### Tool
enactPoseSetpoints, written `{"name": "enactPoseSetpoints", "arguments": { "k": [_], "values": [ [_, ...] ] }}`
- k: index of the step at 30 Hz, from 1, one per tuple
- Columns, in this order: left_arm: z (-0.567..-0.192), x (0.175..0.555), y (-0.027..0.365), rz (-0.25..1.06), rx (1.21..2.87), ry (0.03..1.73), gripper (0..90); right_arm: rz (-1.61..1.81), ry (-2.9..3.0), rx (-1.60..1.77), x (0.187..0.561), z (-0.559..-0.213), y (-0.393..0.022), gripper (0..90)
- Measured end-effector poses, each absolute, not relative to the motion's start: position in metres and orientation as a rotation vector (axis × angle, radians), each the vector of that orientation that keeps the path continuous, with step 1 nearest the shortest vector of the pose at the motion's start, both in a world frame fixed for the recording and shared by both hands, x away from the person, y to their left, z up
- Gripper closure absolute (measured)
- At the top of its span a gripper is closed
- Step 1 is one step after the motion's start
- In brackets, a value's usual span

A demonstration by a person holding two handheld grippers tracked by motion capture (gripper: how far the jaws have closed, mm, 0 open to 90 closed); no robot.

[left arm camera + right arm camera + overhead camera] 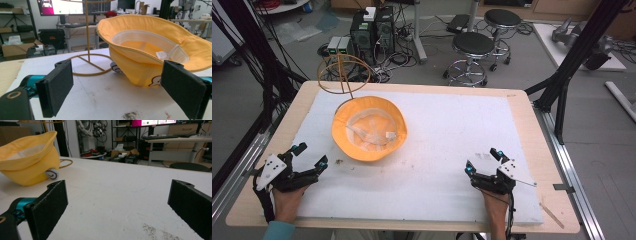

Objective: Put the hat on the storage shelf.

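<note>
High view: left gripper (311,155) low at the near-left of the white mat (447,150), jaws apart, empty; right gripper (483,161) near-right, likewise spread. Yellow bucket hat (369,128) upturned mid-left, beside a wire hat stand (343,75).

Left gripper view: hat (155,47) just ahead, untouched.

Right gripper view: hat (30,160) far left.

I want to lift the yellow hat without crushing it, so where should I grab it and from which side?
Pinch the brim of the yellow hat at its near-left edge with the left gripper, coming in low from the front. The hat lies crown down, so the brim flares upward as a thin, free edge, and that open gripper is nearest.
</note>
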State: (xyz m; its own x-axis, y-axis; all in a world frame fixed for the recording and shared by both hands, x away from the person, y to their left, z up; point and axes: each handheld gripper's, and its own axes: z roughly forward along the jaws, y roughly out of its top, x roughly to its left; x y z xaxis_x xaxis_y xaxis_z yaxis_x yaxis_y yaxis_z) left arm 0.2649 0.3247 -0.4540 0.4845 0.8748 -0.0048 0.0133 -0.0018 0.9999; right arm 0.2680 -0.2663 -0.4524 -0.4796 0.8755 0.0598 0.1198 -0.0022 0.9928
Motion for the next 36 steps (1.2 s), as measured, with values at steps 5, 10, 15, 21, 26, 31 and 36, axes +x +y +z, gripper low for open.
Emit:
{"name": "enactPoseSetpoints", "arguments": {
  "k": [5, 10, 15, 21, 26, 31, 36],
  "values": [
    [-0.453, 0.267, 0.326, 0.796, 1.417, 0.849, 11.5, 1.536, 1.653, 1.034, 0.268, -0.452, -0.266, 1.6],
    [-0.453, 0.267, 0.327, 0.788, 1.421, 0.848, 11.5, 1.529, 1.654, 1.038, 0.268, -0.452, -0.265, 1.6],
    [-0.452, 0.270, 0.328, 0.781, 1.429, 0.857, 11.5, 1.536, 1.656, 1.040, 0.268, -0.452, -0.265, 1.6],
    [-0.443, 0.272, 0.333, 0.761, 1.400, 0.865, 10.6, 1.530, 1.657, 1.029, 0.268, -0.452, -0.265, 1.6],
    [-0.430, 0.280, 0.340, 0.771, 1.403, 0.896, 9.7, 1.528, 1.657, 1.030, 0.268, -0.452, -0.265, 1.6],
    [-0.409, 0.287, 0.343, 0.778, 1.415, 0.886, 8.6, 1.527, 1.657, 1.032, 0.268, -0.452, -0.265, 1.6],
    [-0.390, 0.296, 0.342, 0.770, 1.455, 0.871, 8.5, 1.527, 1.656, 1.033, 0.268, -0.452, -0.265, 1.6]
  ]
}}
